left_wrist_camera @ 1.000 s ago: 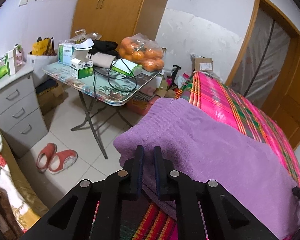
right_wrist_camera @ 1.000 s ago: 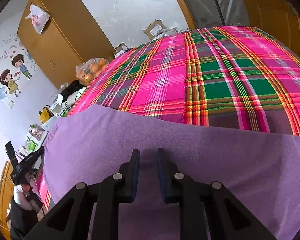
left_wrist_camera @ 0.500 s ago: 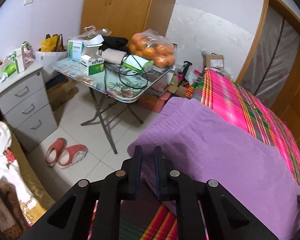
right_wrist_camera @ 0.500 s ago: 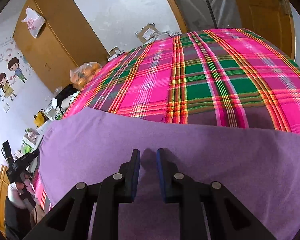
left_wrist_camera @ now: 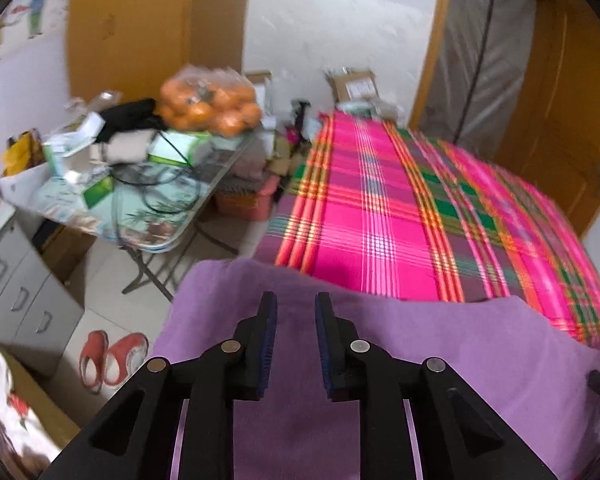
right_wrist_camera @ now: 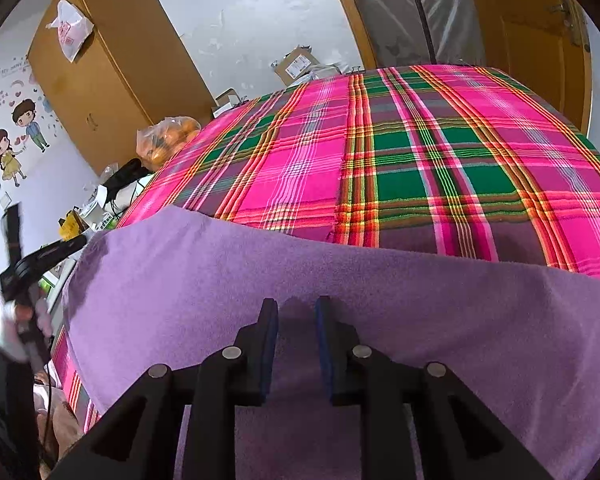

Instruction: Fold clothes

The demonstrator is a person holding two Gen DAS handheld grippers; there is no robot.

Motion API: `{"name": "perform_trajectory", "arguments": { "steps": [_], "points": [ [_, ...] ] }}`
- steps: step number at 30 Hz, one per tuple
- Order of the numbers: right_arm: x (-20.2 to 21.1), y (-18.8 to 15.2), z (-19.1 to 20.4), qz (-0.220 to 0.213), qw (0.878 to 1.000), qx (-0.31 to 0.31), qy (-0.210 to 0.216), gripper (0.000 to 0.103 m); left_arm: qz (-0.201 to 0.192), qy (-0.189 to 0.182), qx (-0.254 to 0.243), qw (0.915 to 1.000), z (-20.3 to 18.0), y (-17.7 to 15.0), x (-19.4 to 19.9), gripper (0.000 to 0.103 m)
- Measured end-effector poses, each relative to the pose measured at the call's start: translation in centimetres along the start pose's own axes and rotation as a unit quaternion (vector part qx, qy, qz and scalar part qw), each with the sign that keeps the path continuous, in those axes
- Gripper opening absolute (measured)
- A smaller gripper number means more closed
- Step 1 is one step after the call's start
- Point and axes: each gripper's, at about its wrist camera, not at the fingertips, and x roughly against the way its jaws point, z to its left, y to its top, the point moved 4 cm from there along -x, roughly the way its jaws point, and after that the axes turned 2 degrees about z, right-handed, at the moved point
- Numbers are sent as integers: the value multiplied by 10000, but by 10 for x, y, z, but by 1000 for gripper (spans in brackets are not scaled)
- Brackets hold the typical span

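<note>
I see my left gripper (left_wrist_camera: 296,312) and right gripper (right_wrist_camera: 296,316) both opening, released, nothing between them, above the purple towel (right_wrist_camera: 220,288) on the plaid bedspread (right_wrist_camera: 420,152).

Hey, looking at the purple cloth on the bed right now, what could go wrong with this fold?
1. The purple cloth lies near the plaid bedspread's edge, so it may slide toward the floor.
2. The left gripper is opening with no cloth pinched between its fingers, so the fold could relax.
3. The right gripper, also opening, might snag the bedspread when regrasping.
</note>
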Motion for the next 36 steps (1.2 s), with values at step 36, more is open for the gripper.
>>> {"name": "perform_trajectory", "arguments": {
  "steps": [36],
  "points": [
    [1,-1,-4,-28,9995,-207,248,21,-295,-1122,3353,9349,135,-115,53,42]
  ]
}}
